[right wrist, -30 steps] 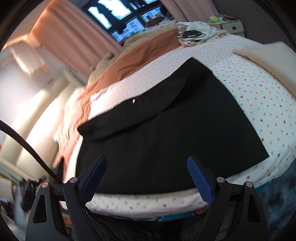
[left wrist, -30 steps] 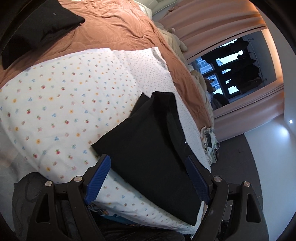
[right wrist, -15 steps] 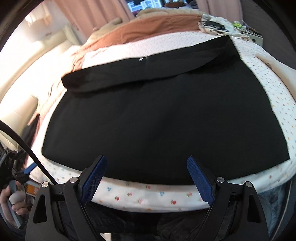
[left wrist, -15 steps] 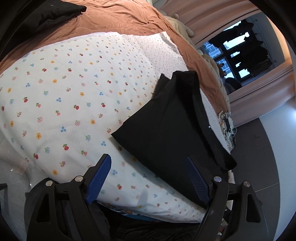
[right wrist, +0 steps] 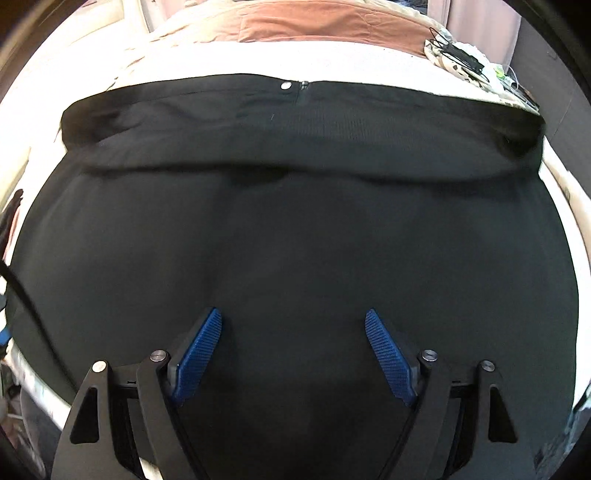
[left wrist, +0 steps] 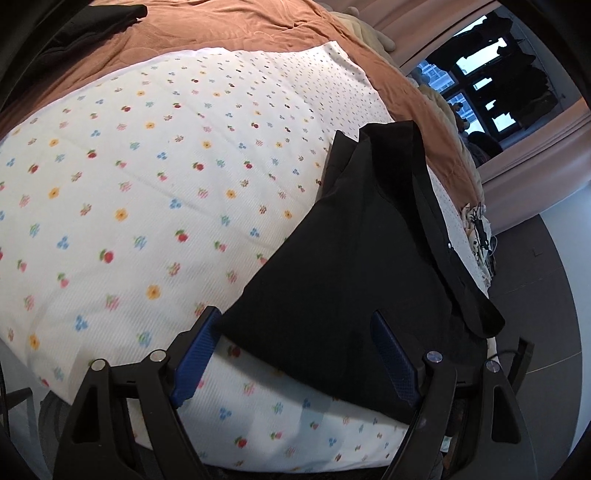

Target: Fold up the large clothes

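Observation:
A black folded garment [left wrist: 369,258] lies flat on the white flowered sheet [left wrist: 147,184] of the bed. In the right wrist view the black garment [right wrist: 295,229] fills most of the frame, with a folded-over band and a silver snap [right wrist: 285,86] along its far edge. My left gripper [left wrist: 295,347] is open, its blue pads at the garment's near left corner. My right gripper [right wrist: 293,347] is open and empty, low over the middle of the near edge of the garment.
A brown blanket [left wrist: 221,26] covers the far part of the bed, with another dark cloth [left wrist: 92,22] on it. Cables and small items [right wrist: 461,59] lie at the far right corner. A window [left wrist: 480,81] and pink curtains stand beyond the bed.
Both grippers have moved closer to the black garment and lower over it. The right one has swung to face it squarely; both stay open.

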Available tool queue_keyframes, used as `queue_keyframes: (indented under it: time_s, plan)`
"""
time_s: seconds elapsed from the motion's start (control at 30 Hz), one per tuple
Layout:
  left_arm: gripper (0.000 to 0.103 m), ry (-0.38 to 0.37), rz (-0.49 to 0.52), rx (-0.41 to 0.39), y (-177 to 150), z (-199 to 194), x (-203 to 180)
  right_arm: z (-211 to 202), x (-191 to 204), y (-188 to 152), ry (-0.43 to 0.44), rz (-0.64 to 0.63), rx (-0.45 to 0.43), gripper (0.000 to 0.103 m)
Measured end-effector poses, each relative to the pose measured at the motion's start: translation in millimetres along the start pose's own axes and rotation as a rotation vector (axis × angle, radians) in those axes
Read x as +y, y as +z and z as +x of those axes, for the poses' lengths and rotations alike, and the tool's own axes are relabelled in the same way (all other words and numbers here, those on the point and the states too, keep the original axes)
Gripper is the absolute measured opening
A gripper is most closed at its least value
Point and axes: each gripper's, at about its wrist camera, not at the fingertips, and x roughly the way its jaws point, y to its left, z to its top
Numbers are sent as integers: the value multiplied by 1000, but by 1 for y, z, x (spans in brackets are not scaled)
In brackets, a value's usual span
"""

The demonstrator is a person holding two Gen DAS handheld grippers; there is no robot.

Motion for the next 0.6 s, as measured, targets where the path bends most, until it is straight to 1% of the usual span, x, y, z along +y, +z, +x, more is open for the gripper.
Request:
queue_keyframes:
  time_s: [0.17,0.23,0.37,0.6]
  plan:
    - [83,7,-23,5,12,5,0,28,-6,42,-14,0,3,79]
    - [83,11,-24,8,15,6,0,42,-5,59,-8,13,6,79]
    - [83,12,-37,12,20,8,1,63,-16,86,2,41,15,79]
    - [83,6,-64,22,26,5,5,103,-13,128,-37,56,18,79]
